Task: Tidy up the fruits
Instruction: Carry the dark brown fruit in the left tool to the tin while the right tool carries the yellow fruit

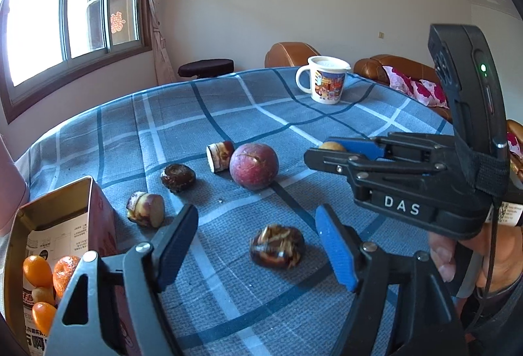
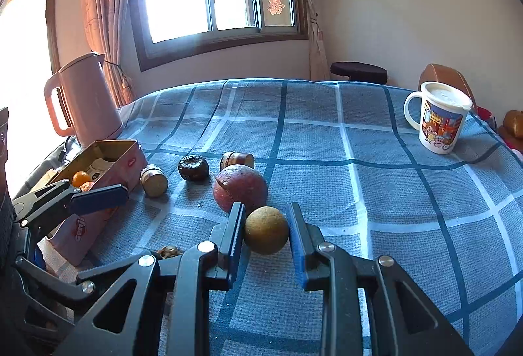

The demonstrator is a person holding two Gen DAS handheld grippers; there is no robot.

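Item, small tan round fruit (image 2: 266,230): being pinched between the pads of the right gripper (image 2: 266,236) mid-table, presumably bound for the tin box (image 1: 88,192) at the table's left edge (oranges already inside), while the left gripper (image 1: 258,253) is hovering open-jawed, holding nothing, over a dark wrinkled fruit (image 1: 278,246).

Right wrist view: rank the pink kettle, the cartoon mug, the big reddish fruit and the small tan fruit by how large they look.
1. Pink kettle
2. Cartoon mug
3. Big reddish fruit
4. Small tan fruit, gripped in the right gripper

The fruits sit nearer the camera, so true sizes may differ more than this.
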